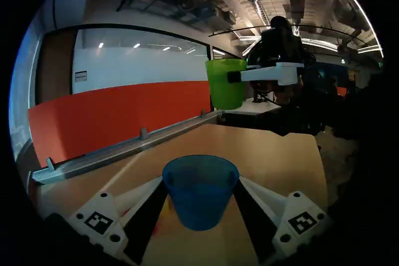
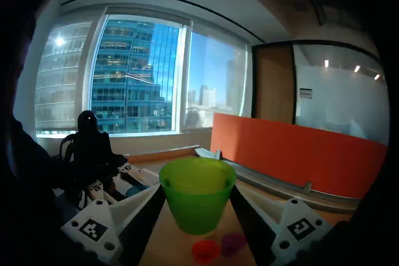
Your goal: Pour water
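left gripper (image 1: pixel 201 182): both fingers pressed on blue cup (image 1: pixel 201 196), upright, lower centre of left gripper view, over wooden table (image 1: pixel 269 151). right gripper (image 2: pixel 197 188): both fingers clamp green cup (image 2: pixel 198 203), upright, lower centre of right gripper view. small red cup (image 2: pixel 205 251) and purple cup (image 2: pixel 233 242) side by side, bottom centre.

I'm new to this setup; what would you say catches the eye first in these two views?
A blue cup is clamped in the left gripper, low in the left gripper view; a green cup is clamped likewise in the right gripper. An orange partition runs behind them, and tall windows show glass towers.
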